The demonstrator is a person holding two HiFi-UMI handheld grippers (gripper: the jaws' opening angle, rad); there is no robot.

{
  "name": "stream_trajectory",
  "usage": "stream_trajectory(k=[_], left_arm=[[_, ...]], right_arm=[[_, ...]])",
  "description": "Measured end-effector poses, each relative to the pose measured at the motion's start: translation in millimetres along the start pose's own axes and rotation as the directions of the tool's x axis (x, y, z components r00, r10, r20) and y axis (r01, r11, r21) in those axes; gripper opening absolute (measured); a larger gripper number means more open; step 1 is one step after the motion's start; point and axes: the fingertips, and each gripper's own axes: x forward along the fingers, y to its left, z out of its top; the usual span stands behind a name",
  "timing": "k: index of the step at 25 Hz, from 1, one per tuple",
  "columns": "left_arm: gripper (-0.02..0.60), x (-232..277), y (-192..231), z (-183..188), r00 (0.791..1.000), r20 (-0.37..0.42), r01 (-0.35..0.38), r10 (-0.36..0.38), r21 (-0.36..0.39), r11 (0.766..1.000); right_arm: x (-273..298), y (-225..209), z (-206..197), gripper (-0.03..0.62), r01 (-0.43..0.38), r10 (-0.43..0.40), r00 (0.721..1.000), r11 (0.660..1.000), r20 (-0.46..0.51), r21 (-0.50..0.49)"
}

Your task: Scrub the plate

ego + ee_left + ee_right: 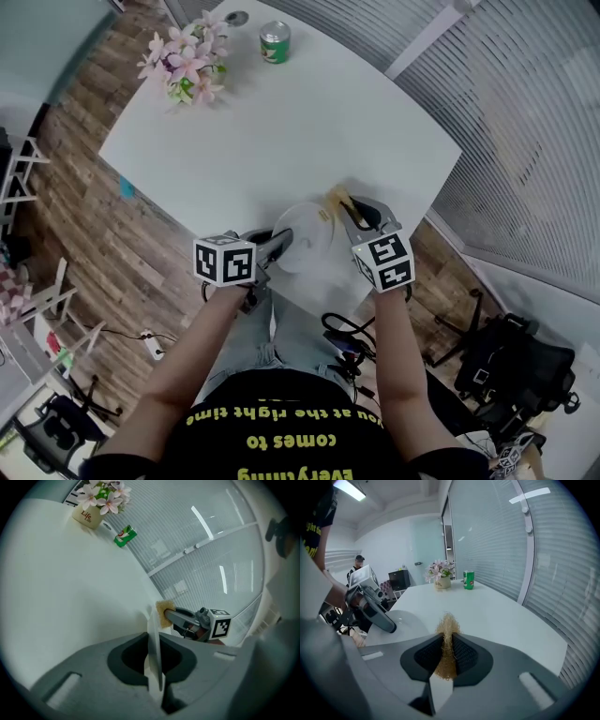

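Head view shows the table (281, 122) with open room toward the far flowers (187, 61) and can (275, 42). The plate (305, 246) sits at the near edge, where it could drop. It looks stiff, slick and breakable. The left gripper (153, 667) pinches its rim, the best hold. The right gripper (446, 656) squeezes the soft scrubber (447, 630).

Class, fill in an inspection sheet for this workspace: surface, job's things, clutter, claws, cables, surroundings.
Surface: white table.
Job's things: white plate at the near edge; tan scrub pad beside it.
Clutter: flower pot and green can at the far end.
Claws: left claw shut on the plate's rim; right claw shut on the scrub pad.
Cables: black cables by the person's legs.
Surroundings: wood floor, slatted blinds, office chair.
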Motion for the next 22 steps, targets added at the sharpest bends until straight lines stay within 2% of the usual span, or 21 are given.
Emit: stream_trajectory(k=[7,22], left_arm=[[0.021,-27.8,-2.6,17.4,0.998,0.065,-0.018,0.016,0.026,1.000],[0.021,-71.2,-39.2,46.2,0.989,0.149,0.006,-0.024,0.121,0.993]], right_arm=[[-18.8,6.1,27.4,0.054,0.011,-0.010,0.999,1.000,0.052,-0.021],[-67.3,31.2,87.0,0.054,0.059,-0.046,0.985,0.996,0.164,-0.072]])
